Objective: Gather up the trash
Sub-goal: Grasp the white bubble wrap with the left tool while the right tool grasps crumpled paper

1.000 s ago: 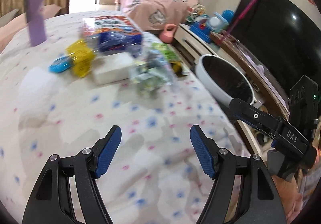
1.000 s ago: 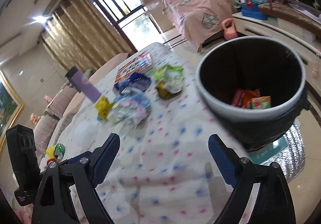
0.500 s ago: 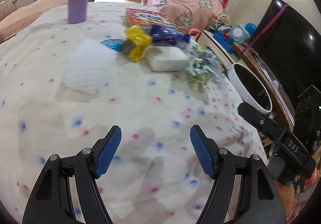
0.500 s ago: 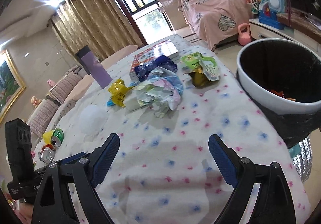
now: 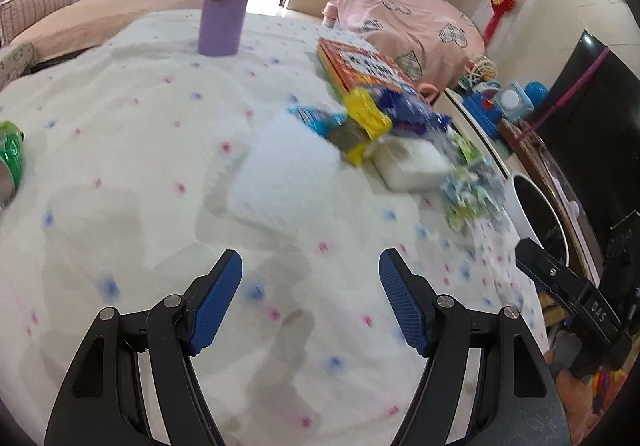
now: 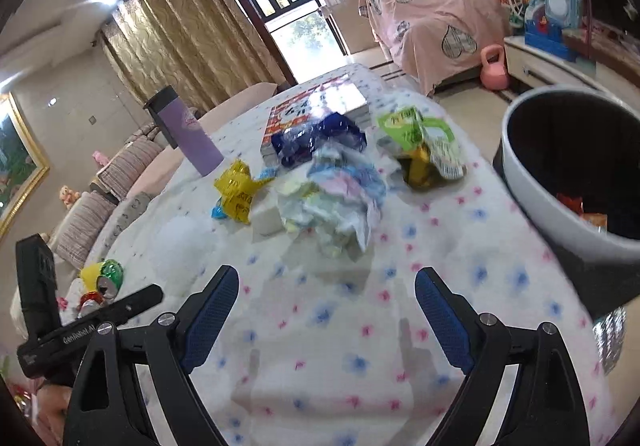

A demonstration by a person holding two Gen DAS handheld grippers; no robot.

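Both grippers are wide apart and hold nothing. The left gripper (image 5: 310,304) hangs above the near part of the bench (image 5: 120,166), which carries a white cloth with pink and blue dots, and the right gripper (image 6: 326,320) hangs above the same cloth near the right edge. The trash lies in a loose heap on the far right part of the bench, well apart from both grippers. In the right wrist view a crumpled pale wrapper (image 6: 332,206) is the nearest piece, straight ahead between the blue pads (image 6: 212,310). A yellow wrapper (image 6: 236,190) lies to the left of it, with a small blue piece (image 6: 218,212) touching its near end. A dark blue wrapper (image 6: 316,138) lies behind the pale one, and a green bag (image 6: 420,142) lies to the right, close to the edge. A white block (image 6: 266,216) sits partly under the pale wrapper. A flat white tissue (image 5: 284,174) lies on the cloth nearer to the left gripper, a little to the left of the heap. A colourful book (image 6: 316,106) lies at the far side, and a purple cup (image 6: 186,130) stands upright to the left of it. The bin (image 6: 560,206) stands just beside the right edge of the bench, and some orange and red packets (image 6: 584,210) show inside it. A green can (image 5: 10,150) lies at the left edge of the bench. The left wrist view is blurred, so the prints on the wrappers cannot be read.
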